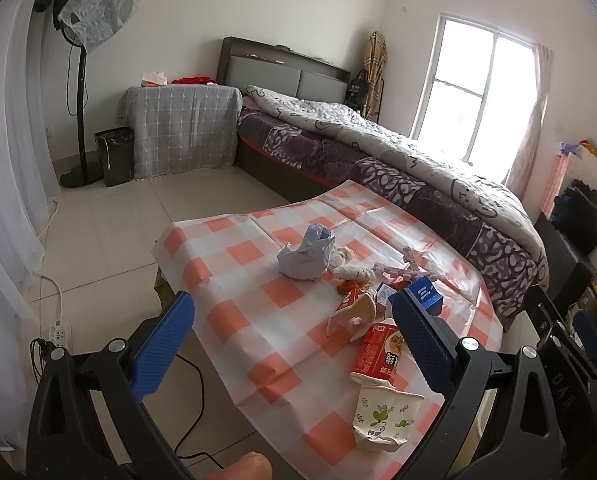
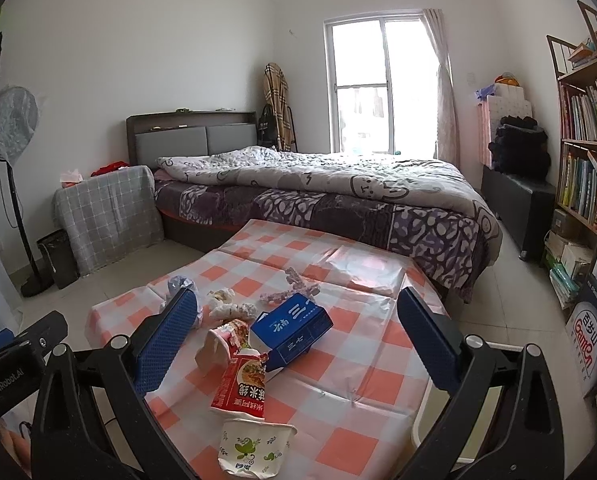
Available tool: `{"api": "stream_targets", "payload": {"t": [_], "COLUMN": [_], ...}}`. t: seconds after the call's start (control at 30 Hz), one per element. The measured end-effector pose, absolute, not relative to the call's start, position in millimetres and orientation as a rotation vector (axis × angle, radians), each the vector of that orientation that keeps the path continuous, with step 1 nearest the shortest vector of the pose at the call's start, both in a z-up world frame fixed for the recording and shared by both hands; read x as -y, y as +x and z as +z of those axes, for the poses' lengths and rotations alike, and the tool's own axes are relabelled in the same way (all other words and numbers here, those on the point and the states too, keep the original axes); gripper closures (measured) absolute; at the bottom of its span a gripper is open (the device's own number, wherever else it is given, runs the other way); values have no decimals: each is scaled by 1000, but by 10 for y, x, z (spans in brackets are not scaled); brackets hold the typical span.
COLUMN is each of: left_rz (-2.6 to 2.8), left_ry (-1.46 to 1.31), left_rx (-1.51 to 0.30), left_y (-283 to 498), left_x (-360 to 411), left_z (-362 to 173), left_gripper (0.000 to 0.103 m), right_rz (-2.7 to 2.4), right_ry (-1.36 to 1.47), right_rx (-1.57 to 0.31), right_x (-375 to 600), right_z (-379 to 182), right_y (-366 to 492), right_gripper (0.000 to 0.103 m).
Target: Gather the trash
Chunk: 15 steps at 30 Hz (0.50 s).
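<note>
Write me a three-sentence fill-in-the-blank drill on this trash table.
1. Both tongs, left tongs and right tongs, are ____.
2. The blue carton lies on a checked ____.
3. The crushed paper cup with green leaves lies nearest the table's ____ edge.

Missing words: open; tablecloth; near

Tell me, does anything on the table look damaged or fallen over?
Yes. The paper cup at the near edge lies on its side, crushed. The red carton behind it is torn open, and the blue box lies tilted against it.
</note>
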<state>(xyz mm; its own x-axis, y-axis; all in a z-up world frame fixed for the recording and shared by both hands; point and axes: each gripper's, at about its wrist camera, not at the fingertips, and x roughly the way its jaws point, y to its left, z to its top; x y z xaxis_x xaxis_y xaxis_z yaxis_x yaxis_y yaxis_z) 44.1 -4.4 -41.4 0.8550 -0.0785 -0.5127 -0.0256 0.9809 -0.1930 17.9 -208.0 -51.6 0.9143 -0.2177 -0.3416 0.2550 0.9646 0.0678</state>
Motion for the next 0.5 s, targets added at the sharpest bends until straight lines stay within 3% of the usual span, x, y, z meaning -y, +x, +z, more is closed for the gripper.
{"api": "stream_targets", "payload": {"t": [0.5], "left_rz": [-23], "left_ry": [-186], "left_rx": [-555], "left_y": [454], "left_x": [33], "left_z": [-477], "left_gripper": [7], "right_rz": [-244], "right_ry": [113], "right_rx": [-340], "right_x": [2070], "right_z": [-536], "right_y": [182], "right_gripper": [7]}}
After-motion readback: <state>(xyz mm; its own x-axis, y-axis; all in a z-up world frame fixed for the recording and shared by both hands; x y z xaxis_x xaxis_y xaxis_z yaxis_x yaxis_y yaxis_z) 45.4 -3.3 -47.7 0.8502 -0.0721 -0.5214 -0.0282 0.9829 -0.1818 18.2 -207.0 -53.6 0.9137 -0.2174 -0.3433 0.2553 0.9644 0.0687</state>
